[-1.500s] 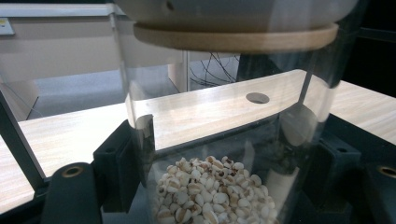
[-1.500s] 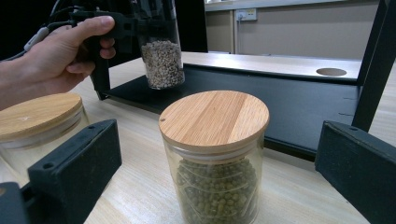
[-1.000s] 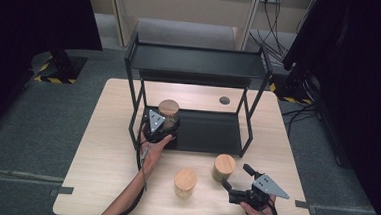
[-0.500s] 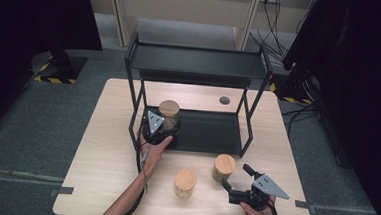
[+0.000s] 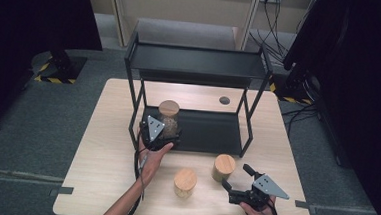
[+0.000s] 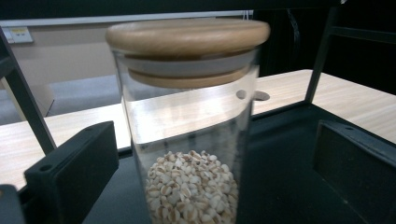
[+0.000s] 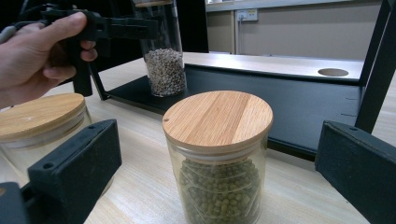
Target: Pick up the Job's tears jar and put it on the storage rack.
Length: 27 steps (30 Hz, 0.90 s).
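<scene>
Change: none, both your grippers hold still | left gripper (image 5: pixel 159 138) jaws spread around grain jar (image 5: pixel 168 117), standing at shelf tray (image 5: pixel 212 134) left edge, released | right gripper (image 5: pixel 236 188) spread before bean jar (image 7: pixel 218 154): grasp next.

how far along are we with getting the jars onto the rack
One of three looks done: the tall jar of pale grains stands on the rack's bottom shelf, with the left gripper open around it, jaws clear of the glass. In hand: the right gripper is open and lined up on the green-bean jar, not gripping yet. Left: that jar and the other jar, both on the table.
</scene>
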{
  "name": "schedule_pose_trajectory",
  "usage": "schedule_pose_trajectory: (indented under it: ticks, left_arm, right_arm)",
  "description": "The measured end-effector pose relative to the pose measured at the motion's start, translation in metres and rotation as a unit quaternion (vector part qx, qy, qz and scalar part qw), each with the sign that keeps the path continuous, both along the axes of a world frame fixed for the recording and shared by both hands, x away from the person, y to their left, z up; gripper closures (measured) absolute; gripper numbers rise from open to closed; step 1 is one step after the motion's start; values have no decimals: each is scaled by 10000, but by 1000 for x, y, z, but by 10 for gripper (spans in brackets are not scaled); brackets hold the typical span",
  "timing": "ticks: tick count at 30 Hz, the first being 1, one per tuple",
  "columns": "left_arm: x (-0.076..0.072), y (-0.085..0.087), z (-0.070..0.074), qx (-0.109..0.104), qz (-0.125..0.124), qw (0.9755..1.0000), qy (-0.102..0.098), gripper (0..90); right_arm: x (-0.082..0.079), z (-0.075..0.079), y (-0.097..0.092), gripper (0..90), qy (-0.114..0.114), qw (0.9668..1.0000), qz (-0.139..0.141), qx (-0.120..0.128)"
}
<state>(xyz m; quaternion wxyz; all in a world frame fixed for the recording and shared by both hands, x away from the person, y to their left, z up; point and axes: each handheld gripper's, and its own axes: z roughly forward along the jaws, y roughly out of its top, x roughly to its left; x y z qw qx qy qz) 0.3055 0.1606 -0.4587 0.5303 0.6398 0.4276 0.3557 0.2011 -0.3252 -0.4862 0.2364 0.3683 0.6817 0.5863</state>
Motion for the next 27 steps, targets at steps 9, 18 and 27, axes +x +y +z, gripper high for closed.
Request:
schedule_pose_trajectory:
  ticks: [9,18,27]
  left_arm:
    - [-16,14,5,-56,-172,9998,19,2]
    - [-32,25,6,-96,-367,9993,-13,4]
    - [-54,35,6,-150,-523,9984,-126,4]
  right_arm:
    - [0,0,0,8,-3,10000,3,-1]
    - [0,0,1,8,-5,10000,5,0]
    - [0,0,1,8,-8,10000,-9,9]
